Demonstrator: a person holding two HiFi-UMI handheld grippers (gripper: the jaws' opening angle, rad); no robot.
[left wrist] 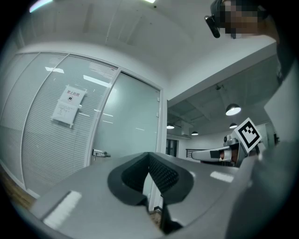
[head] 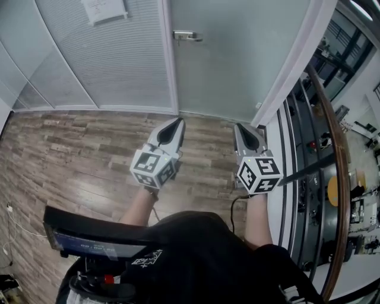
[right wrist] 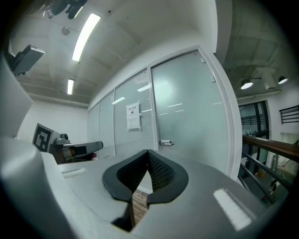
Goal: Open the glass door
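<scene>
The frosted glass door (head: pixel 237 59) stands closed, its lever handle (head: pixel 187 37) at the door's left edge. Bare wooden floor (head: pixel 89 148) lies before the door, and a handrail (head: pixel 335 148) borders its right. Well short of the door, the left gripper (head: pixel 176 123) and right gripper (head: pixel 240 127) are each pressed together on nothing.

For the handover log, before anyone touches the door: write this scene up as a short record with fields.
door: frosted glass door, appears closed
handle: lever handle at the door's left edge, nothing touching it
left gripper: shut, empty, held short of the door
right gripper: shut, empty, held short of the door
side panel: paper notice on the glazing left of the door
floor: wooden floor
right side: railing with a wooden top rail
</scene>
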